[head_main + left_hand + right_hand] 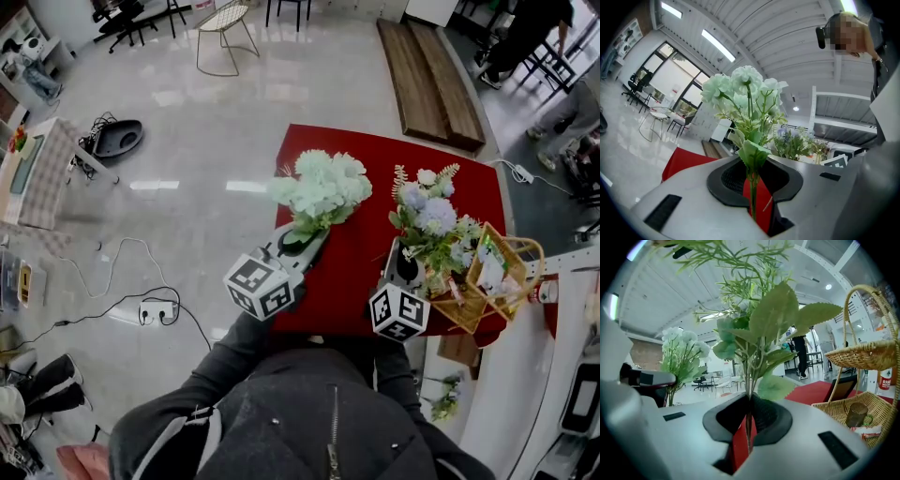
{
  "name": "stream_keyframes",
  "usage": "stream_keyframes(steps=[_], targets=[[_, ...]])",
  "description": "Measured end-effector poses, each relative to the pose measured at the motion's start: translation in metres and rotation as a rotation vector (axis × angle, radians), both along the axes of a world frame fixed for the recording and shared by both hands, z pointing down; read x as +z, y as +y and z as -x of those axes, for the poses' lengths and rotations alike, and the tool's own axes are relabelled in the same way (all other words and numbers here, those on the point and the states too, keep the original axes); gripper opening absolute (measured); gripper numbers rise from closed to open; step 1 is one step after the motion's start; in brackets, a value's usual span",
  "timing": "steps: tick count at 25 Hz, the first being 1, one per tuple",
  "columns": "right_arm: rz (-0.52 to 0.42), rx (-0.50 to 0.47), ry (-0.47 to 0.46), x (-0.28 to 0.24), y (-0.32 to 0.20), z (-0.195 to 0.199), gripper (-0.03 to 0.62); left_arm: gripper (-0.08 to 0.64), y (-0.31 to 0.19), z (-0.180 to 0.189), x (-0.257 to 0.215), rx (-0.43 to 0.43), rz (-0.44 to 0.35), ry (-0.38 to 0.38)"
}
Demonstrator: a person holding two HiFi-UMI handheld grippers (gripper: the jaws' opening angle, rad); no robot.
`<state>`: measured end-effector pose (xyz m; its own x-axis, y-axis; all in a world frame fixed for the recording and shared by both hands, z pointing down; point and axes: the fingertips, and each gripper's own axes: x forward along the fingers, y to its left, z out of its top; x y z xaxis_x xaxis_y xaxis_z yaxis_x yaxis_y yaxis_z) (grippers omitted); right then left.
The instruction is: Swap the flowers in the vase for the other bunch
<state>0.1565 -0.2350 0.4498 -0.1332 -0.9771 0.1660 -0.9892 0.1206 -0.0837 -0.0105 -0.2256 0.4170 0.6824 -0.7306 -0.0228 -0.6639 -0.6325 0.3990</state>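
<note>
Pale-green bunch [319, 192] sits clamped in left tongs [752, 206], bluish bunch [431, 216] in right tongs [747, 437]; head view hides both grips.

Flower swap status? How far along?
Done: both bunches look out of any vase; no vase shows. In hand: left gripper clamps the pale green bunch, right gripper the blue-and-white bunch, both over the red table. Left: seat the new bunch in the vase, put the old one down.
</note>
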Motion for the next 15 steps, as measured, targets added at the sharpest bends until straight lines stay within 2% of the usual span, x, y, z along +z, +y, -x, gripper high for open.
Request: stream_keyframes(steps=[15], targets=[[0.003, 0.003, -0.009, -0.0002, 0.0003, -0.0010, 0.032, 0.075, -0.0028, 0.0008, 0.0043, -0.011, 0.033, 0.011]])
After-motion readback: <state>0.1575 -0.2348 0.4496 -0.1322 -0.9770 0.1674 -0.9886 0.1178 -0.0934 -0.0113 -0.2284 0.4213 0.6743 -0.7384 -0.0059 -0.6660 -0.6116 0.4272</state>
